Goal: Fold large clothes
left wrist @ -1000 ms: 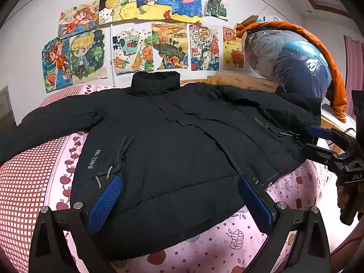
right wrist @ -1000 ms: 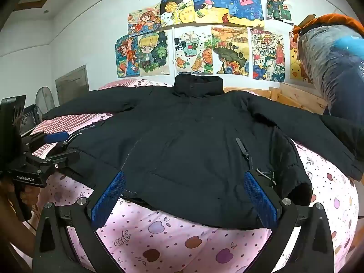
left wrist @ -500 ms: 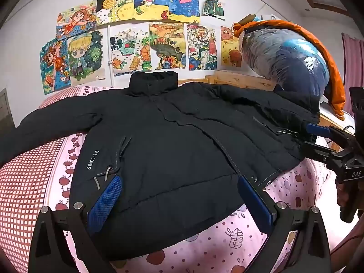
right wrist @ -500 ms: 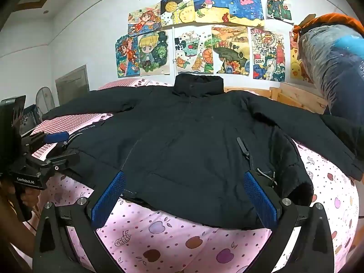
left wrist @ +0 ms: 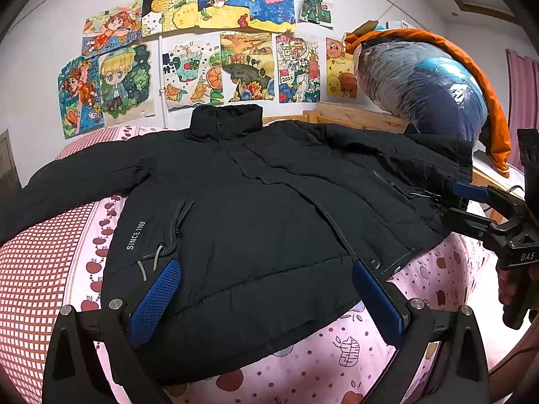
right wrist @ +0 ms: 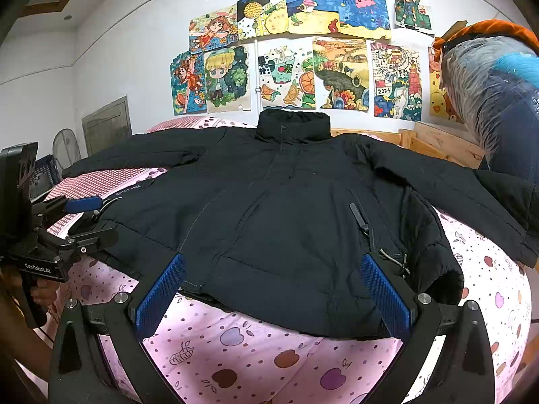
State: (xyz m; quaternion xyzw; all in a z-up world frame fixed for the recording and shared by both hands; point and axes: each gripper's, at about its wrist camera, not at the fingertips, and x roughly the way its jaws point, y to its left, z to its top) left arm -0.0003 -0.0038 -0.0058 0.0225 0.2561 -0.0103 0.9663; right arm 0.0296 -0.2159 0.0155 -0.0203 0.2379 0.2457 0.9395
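Note:
A black padded jacket (left wrist: 256,202) lies front up and spread flat on a pink bed (left wrist: 448,269), collar toward the wall, sleeves out to both sides; it also shows in the right wrist view (right wrist: 296,222). My left gripper (left wrist: 266,276) is open, its blue pads over the hem near the left pocket. My right gripper (right wrist: 273,269) is open over the hem near the right pocket. Each gripper shows in the other's view, the right one (left wrist: 471,202) and the left one (right wrist: 87,215) at the jacket's sides with jaws apart.
The bed cover is pink with fruit prints (right wrist: 303,363) and a red checked part (left wrist: 37,269). A large plastic-wrapped bundle with an orange cloth (left wrist: 424,91) sits on a wooden frame (right wrist: 438,141) at the back right. Drawings (left wrist: 235,50) cover the wall.
Almost nothing has moved. The left wrist view has shifted slightly, and the jacket lies as before.

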